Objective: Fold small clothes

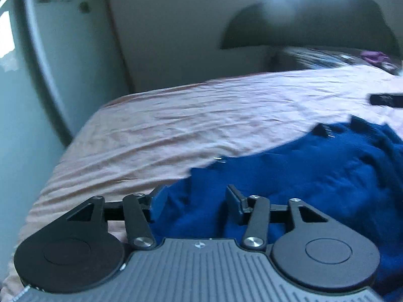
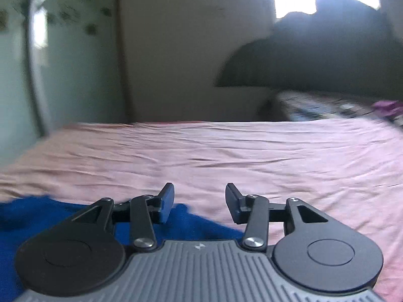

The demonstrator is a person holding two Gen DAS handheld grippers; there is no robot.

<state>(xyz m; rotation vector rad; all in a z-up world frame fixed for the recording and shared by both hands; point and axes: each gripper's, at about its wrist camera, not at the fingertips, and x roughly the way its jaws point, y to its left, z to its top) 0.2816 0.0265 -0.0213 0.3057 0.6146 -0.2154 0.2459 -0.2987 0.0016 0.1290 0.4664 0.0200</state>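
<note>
Blue knit garment [image 1: 314,176] (soft, rumpled) on wrinkled pink sheet [image 1: 176,130].

Garment [image 1: 314,176] on bed sheet [image 1: 176,130]

Soft blue knit garment [image 1: 314,176], wrinkled cloth sheet [image 1: 176,125]

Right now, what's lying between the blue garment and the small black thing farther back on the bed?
Only bare, wrinkled pink bedsheet separates the blue garment from the small black object, shown in the left wrist view.
</note>
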